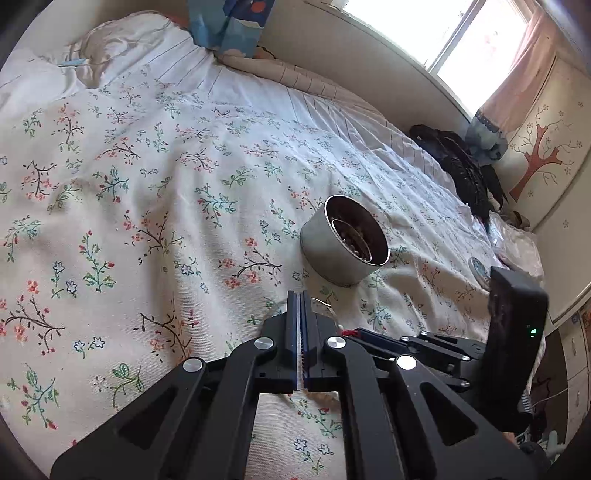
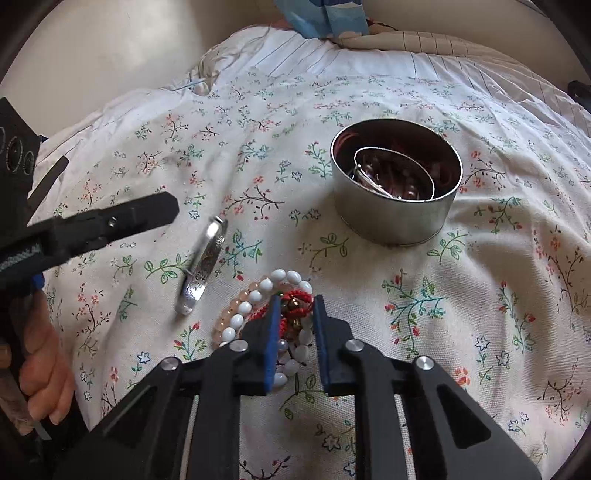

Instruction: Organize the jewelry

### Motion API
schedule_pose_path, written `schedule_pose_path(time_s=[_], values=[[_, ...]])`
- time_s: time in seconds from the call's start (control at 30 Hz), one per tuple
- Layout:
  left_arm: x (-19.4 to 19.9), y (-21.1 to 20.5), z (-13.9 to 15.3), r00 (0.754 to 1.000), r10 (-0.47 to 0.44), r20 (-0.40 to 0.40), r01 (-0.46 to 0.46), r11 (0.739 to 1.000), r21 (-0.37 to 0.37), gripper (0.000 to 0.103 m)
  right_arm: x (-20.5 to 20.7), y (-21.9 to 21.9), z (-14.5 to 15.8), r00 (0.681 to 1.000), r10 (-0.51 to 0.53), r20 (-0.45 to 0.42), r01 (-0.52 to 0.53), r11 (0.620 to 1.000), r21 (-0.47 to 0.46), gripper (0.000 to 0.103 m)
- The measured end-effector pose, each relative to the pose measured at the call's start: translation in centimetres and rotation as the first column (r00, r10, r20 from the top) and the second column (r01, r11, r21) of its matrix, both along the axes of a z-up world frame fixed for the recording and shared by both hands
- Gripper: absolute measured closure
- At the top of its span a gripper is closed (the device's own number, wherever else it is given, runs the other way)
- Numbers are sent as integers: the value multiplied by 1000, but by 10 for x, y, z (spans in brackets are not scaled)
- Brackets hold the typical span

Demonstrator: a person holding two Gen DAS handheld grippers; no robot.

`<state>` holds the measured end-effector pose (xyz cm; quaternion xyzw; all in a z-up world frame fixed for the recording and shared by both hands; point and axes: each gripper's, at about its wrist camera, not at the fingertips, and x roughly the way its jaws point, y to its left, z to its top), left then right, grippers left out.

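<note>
A round metal tin [image 2: 397,218] holding dark jewelry and a thin bangle stands on the floral bedsheet; it also shows in the left wrist view [image 1: 332,258]. A silver bangle [image 2: 201,264] lies left of it. A pile of bracelets lies in front: white beads [image 2: 258,291], pink beads [image 2: 225,317] and a red braided cord [image 2: 295,297]. My right gripper [image 2: 295,301] is open, its fingers straddling the red cord. My left gripper [image 1: 300,295] is shut with nothing visible between its fingers, above the silver bangle, which shows only as thin arcs [image 1: 271,308] behind its fingers.
The floral bedsheet [image 1: 147,203] covers the bed. A pillow [image 1: 122,40] and blue fabric [image 1: 229,26] lie at the head. Dark clothes [image 1: 461,166] lie by the window side. My left gripper's finger [image 2: 122,218] and the hand holding it [image 2: 40,369] show in the right wrist view.
</note>
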<state>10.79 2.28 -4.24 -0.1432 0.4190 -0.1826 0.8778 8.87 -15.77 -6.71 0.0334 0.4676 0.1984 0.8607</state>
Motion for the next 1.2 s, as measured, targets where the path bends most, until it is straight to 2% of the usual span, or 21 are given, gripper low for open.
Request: schedule_pose_path(time_s=[0.07, 0.23, 0.3, 0.37, 0.43, 0.5, 0.53, 0.57, 0.6, 0.63, 0.7, 0.73, 0.77, 0.87, 0.9, 1.03, 1.2], values=[[2, 0, -5, 1000, -7, -26, 7, 1000, 9, 101, -3, -7, 2, 1000, -21, 3, 21, 1000, 15, 93], [6, -14, -16, 998, -24, -62, 31, 993, 116, 100, -8, -29, 13, 996, -79, 27, 76, 992, 99, 96], [7, -23, -19, 997, -39, -62, 49, 984, 170, 95, -10, -38, 19, 994, -103, 36, 97, 985, 141, 96], [10, -31, -24, 996, -52, -67, 66, 973, 220, 69, -11, -46, 23, 992, -124, 39, 115, 978, 175, 96], [11, -41, -29, 996, -62, -68, 79, 956, 284, 59, -12, -52, 24, 990, -139, 34, 130, 972, 198, 96], [12, -49, -36, 994, -80, -78, 102, 932, 347, 59, -10, -53, 23, 990, -139, 19, 132, 968, 213, 96], [11, -52, -38, 993, -86, -78, 109, 921, 375, 67, -8, -52, 19, 991, -137, -2, 134, 967, 215, 95], [11, -54, -38, 993, -94, -77, 117, 914, 389, 88, -4, -50, 15, 991, -135, -23, 137, 967, 213, 81], [10, -55, -38, 992, -99, -82, 124, 912, 391, 92, -2, -48, 10, 991, -131, -37, 136, 969, 204, 65], [10, -54, -37, 992, -100, -81, 124, 913, 389, 98, -1, -45, 8, 991, -128, -34, 132, 973, 187, 41], [9, -52, -35, 992, -97, -78, 119, 920, 373, 99, 6, -38, 3, 994, -105, -38, 110, 978, 175, 40], [9, -49, -33, 993, -91, -76, 113, 925, 362, 99, 10, -34, -2, 994, -93, -56, 101, 981, 165, 40], [8, -48, -32, 994, -86, -74, 106, 929, 355, 99, 13, -29, -7, 994, -76, -80, 87, 986, 142, 49], [8, -42, -30, 995, -72, -74, 92, 943, 320, 99, 9, -25, -7, 996, -52, -76, 61, 990, 127, 91], [8, -39, -29, 995, -68, -74, 87, 949, 304, 99, 6, -28, -3, 996, -56, -64, 65, 987, 148, 96], [5, -32, -20, 998, -56, -38, 64, 968, 241, 99, -3, -51, 11, 994, -111, -22, 112, 960, 255, 97], [-1, -32, -8, 999, -49, 23, 42, 972, 230, 99, -9, -70, 24, 988, -153, 6, 140, 919, 368, 97]])
